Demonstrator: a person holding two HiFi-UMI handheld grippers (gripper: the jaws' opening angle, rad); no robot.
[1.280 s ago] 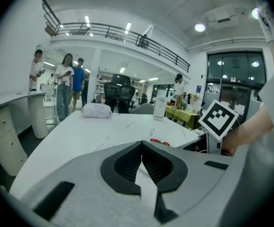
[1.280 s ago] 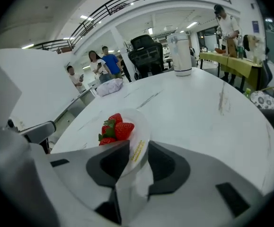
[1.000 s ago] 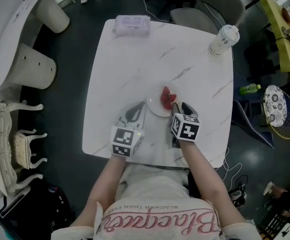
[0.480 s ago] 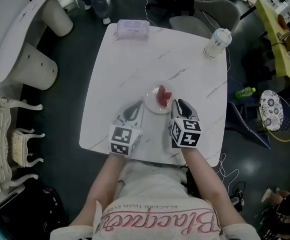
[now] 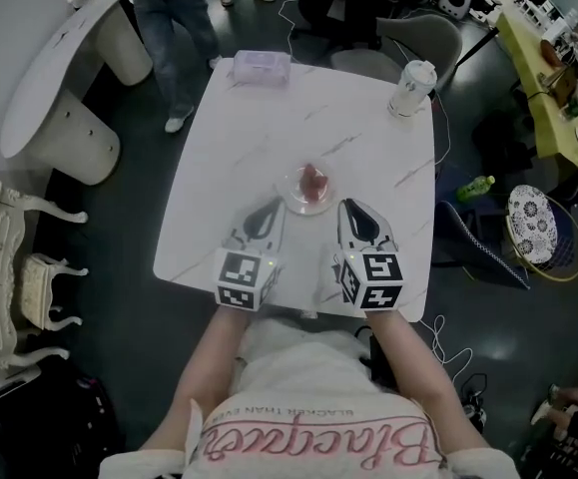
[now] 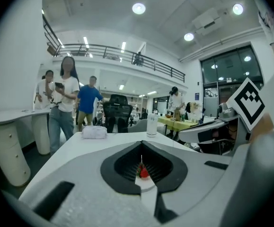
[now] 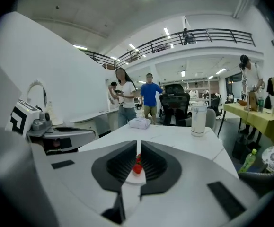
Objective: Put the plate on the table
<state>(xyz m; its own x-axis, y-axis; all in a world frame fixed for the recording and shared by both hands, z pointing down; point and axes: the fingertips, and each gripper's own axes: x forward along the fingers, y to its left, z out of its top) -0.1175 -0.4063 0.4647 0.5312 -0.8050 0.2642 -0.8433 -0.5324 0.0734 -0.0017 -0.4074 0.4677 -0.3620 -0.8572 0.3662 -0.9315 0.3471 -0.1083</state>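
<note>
A small clear plate (image 5: 294, 198) with red strawberries (image 5: 311, 180) rests on the white marble table (image 5: 239, 138), a little in front of both grippers. My left gripper (image 5: 269, 210) lies on the table to the plate's near left, shut and empty. My right gripper (image 5: 352, 210) lies to its near right, apart from the plate; its jaws are closing to a narrow slit with nothing between them. In the left gripper view the strawberries (image 6: 144, 173) show past the jaw tips. In the right gripper view the plate (image 7: 133, 177) shows through the slit.
A lidded cup (image 5: 411, 86) stands at the table's far right corner and a wrapped tissue pack (image 5: 261, 68) at its far edge. A chair (image 5: 408, 30) stands behind the table. A person (image 5: 174, 28) stands at the far left. A green bottle (image 5: 476, 184) lies on the floor.
Both grippers have drawn back from the plate toward me. The right gripper, wide open beside the plate's edge before, has narrowed its jaws. The plate stays on the table.
</note>
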